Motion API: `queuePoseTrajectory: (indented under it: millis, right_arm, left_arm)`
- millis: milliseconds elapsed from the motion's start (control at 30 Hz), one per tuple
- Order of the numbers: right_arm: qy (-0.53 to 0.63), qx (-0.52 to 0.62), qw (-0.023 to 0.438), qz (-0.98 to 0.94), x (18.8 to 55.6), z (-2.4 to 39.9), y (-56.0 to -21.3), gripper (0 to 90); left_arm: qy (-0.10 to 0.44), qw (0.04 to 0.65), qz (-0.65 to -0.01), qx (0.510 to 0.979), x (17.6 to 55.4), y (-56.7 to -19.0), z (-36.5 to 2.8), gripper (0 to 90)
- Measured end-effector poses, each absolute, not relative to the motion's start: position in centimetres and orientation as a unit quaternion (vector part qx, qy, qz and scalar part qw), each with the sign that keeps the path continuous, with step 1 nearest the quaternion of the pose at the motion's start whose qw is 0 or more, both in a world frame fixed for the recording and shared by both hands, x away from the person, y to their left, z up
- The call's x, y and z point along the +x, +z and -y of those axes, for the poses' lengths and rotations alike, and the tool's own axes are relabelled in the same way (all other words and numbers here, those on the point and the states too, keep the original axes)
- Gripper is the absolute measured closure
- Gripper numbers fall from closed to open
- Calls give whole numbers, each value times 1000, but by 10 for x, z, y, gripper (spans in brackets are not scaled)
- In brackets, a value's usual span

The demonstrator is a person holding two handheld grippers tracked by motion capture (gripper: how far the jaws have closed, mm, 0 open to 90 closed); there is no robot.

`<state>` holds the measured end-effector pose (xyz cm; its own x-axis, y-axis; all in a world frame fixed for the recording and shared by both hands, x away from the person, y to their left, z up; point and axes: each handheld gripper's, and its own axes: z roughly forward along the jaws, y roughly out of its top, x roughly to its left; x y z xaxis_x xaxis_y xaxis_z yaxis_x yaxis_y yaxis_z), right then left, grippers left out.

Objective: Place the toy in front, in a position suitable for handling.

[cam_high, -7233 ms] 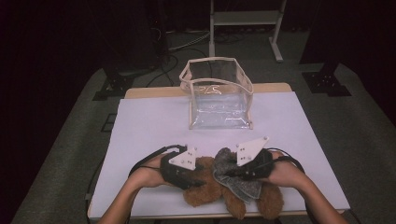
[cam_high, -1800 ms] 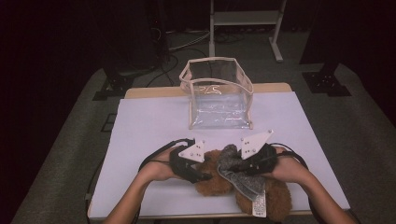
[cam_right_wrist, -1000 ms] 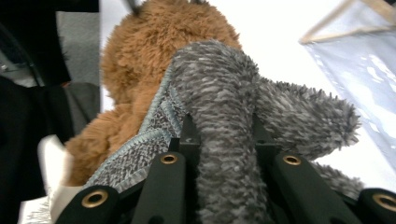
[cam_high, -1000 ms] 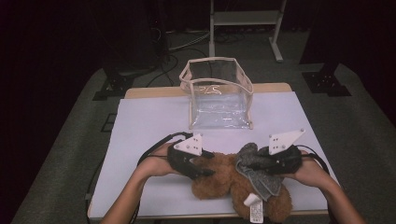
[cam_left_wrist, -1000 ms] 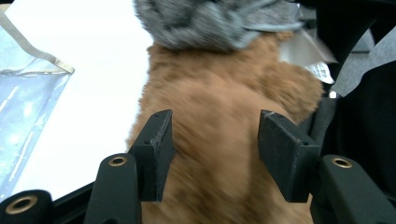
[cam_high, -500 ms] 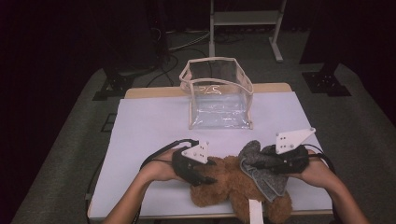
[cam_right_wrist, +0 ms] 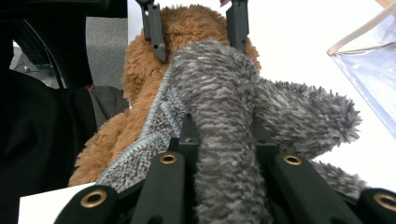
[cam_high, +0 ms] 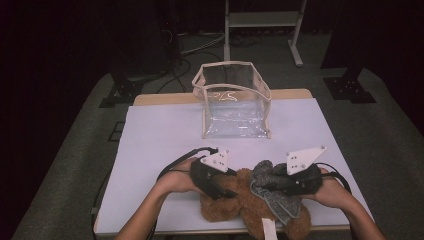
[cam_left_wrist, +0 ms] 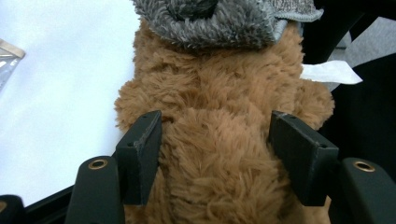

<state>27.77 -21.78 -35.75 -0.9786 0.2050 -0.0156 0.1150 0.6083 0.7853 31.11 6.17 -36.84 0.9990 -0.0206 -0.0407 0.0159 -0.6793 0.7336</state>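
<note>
A brown plush bear [cam_high: 235, 200] lies at the table's near edge with a grey fuzzy garment [cam_high: 272, 187] over its right part. My left gripper [cam_high: 227, 189] straddles the bear's body [cam_left_wrist: 219, 154]. Its jaws have just been opening, so the left gripper [cam_left_wrist: 217, 121] is open with fur between its pads [cam_left_wrist: 140, 154]. My right gripper [cam_high: 267, 187] comes in from the right, shut on a thick fold of the grey garment [cam_right_wrist: 224, 107]. The right gripper [cam_right_wrist: 222, 133] is largely buried in that fold. The left gripper's jaws [cam_right_wrist: 194, 28] show beyond it.
A clear plastic bag with a beige rim [cam_high: 232, 100] stands open at the back middle of the pale table cover [cam_high: 160, 135]. A white tag [cam_high: 270, 231] hangs from the bear at the front edge. Stands and cables sit on the dark floor behind.
The right gripper drew the grey garment to the right away from the left gripper, then settled back slightly. The left gripper has stayed on the bear.
</note>
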Motion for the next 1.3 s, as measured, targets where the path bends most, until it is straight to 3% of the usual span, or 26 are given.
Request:
queuePoseTrajectory:
  millis: [500, 967, 1067, 1200, 1300]
  right_arm:
    - [435, 93, 56, -894, 277, 219, -359, 725]
    - [429, 93, 56, -897, 277, 219, -360, 725]
    - [427, 91, 56, -898, 278, 218, -361, 724]
    - [426, 91, 56, -898, 277, 217, -361, 721]
    - [432, 97, 63, -894, 279, 219, -359, 718]
  left_arm:
    - [-6, 423, -16, 906, 307, -375, -60, 484]
    - [-16, 379, 7, 925, 312, -376, -36, 418]
    - [-9, 365, 22, 931, 310, -378, -29, 484]
    - [36, 345, 50, 937, 302, -373, -23, 670]
    - [46, 343, 54, 937, 303, -369, -23, 736]
